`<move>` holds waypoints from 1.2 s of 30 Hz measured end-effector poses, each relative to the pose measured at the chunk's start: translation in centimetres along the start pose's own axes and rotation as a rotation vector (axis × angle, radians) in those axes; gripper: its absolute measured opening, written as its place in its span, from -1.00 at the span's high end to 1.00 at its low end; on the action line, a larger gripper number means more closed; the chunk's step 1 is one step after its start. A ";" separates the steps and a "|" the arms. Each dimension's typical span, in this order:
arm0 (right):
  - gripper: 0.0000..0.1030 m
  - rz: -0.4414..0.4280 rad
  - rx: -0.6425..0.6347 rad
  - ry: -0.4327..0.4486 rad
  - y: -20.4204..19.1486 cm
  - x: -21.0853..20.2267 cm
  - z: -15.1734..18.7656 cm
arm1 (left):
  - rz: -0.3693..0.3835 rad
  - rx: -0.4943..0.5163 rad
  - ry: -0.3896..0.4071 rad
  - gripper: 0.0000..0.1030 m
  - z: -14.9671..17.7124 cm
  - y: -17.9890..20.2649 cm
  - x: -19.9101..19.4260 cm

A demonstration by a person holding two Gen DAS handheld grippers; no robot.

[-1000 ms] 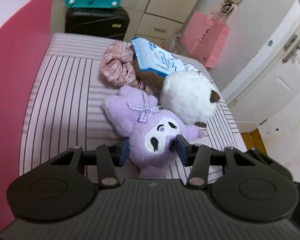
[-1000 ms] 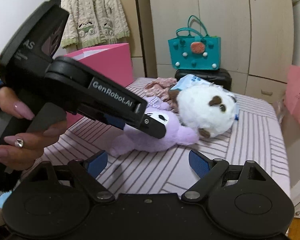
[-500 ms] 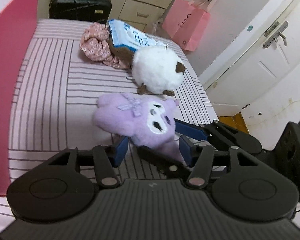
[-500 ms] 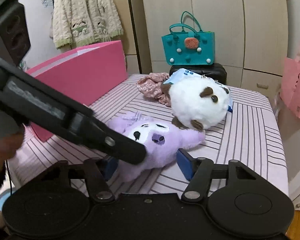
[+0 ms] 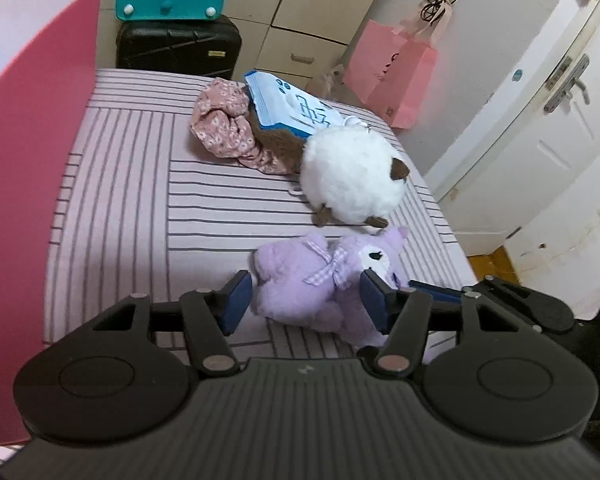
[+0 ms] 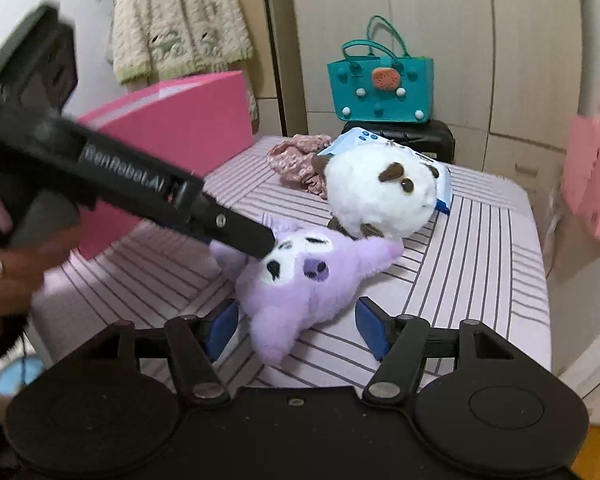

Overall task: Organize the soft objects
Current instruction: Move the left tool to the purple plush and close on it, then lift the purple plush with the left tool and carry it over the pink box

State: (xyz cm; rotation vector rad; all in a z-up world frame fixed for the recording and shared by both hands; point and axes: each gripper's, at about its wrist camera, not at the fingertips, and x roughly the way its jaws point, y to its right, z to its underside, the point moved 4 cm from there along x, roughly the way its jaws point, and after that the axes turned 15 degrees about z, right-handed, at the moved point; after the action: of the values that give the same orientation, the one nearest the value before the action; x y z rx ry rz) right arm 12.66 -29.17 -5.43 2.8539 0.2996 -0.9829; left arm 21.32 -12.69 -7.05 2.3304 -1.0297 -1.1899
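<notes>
A purple plush toy [image 5: 324, 280] with a white face lies on the striped table [image 5: 140, 208]; it also shows in the right wrist view [image 6: 300, 284]. My left gripper [image 5: 306, 302] is open, its blue pads on either side of the toy's body without squeezing it. My right gripper [image 6: 296, 328] is open, its pads flanking the toy's lower end. A round white plush [image 5: 352, 176] with brown ears lies just behind the purple toy. A pink floral fabric piece [image 5: 224, 128] and a blue-white tissue pack [image 5: 292, 106] lie further back.
A large pink box [image 5: 24, 152] stands along the table's left side. A teal bag [image 6: 380, 88] on a black suitcase [image 5: 180, 48] stands behind the table. A pink paper bag [image 5: 392, 72] hangs at the right near a white door.
The left gripper has opened wider and shifted back; the purple toy has turned and now lies nearer the right edge. The right gripper has moved in around the toy's lower end.
</notes>
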 end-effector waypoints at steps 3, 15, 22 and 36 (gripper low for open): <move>-0.17 -0.006 0.029 -0.009 0.3 0.3 -0.2 | 0.015 -0.003 -0.006 0.14 0.1 -0.2 0.1; -0.06 -0.006 0.062 -0.053 0.0 1.0 -0.4 | 0.003 -0.008 -0.006 0.31 0.8 -0.4 0.4; -0.06 0.016 -0.001 -0.076 -1.0 0.3 -0.8 | -0.010 0.060 -0.020 0.31 1.0 0.5 -0.4; -0.19 0.025 -0.101 -0.068 -4.7 -3.5 -2.5 | -0.010 0.174 -0.039 0.31 2.2 3.0 -5.9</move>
State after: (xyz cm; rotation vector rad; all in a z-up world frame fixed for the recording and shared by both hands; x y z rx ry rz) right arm 10.49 -24.73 -1.46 2.7205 0.2981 -1.0269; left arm 15.87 -10.34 -3.31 2.4540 -1.1797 -1.1972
